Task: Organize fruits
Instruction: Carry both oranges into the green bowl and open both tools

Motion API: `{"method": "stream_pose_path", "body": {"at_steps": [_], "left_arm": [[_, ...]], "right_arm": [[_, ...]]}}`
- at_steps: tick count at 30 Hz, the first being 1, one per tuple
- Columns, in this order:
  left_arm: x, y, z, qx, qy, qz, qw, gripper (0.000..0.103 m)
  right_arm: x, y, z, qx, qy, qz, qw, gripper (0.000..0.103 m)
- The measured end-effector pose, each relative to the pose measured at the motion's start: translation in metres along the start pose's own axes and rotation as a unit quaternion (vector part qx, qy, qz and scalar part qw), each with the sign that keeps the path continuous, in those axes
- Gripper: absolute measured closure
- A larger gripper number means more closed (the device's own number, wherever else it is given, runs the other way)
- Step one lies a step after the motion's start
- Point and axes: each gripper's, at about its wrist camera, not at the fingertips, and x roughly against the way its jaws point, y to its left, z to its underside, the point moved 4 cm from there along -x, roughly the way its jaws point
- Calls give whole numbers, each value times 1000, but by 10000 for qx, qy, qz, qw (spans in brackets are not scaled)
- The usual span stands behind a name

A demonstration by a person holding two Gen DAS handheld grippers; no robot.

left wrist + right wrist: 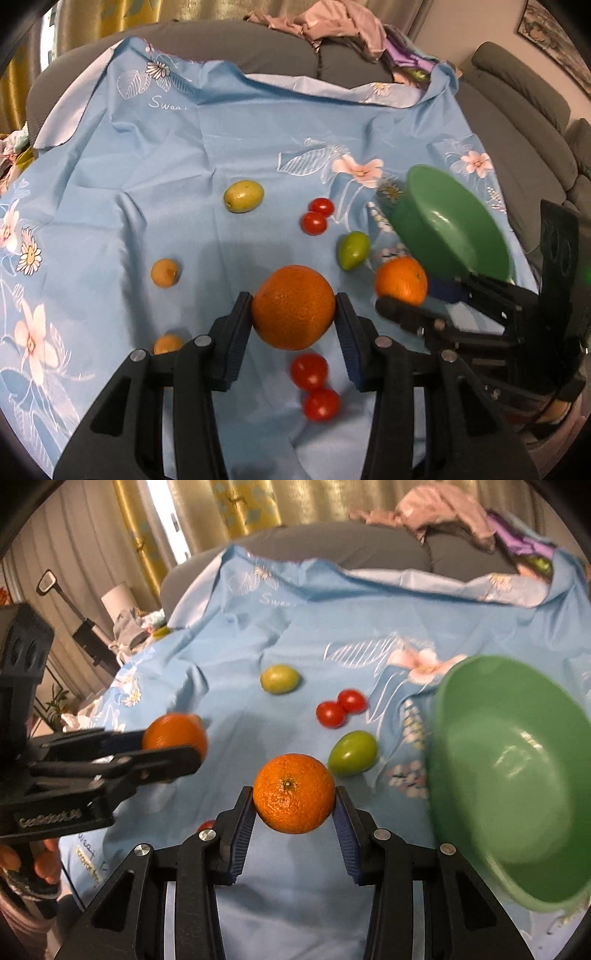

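**Two oranges up, green bowl waiting**

Black fingers of the left gripper (293, 314) are clamped on an orange (293, 307), its blue pads pressing both flanks. Off to its right, the right gripper (294, 799) likewise grips a second orange (294, 793), stem facing the camera. Both fruits look lifted clear of the blue cloth (184, 147). A green bowl (509, 775) sits just right of the right gripper, tilted and blurred. Judging from this, each orange should be carried over the rim and let go low, one at a time, so the grippers don't collide. Part of the bowl's rim is cut off at the frame edge, and what props it is unclear.
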Motion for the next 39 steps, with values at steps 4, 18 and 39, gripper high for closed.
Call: {"method": "stream_pose_path", "body": {"at_steps": [4, 18, 39], "left_arm": [[11, -12, 3, -61, -59, 29, 10000, 59], [8, -95, -32, -750, -260, 524, 9955, 59], [-85, -179, -45, -1513, 408, 734, 9849, 58]], "right_arm": [[21, -2, -4, 17, -307, 183, 9994, 59], [71, -50, -1, -330, -984, 709, 9921, 59], [78, -134, 31, -983, -787, 1623, 9787, 59]]}}
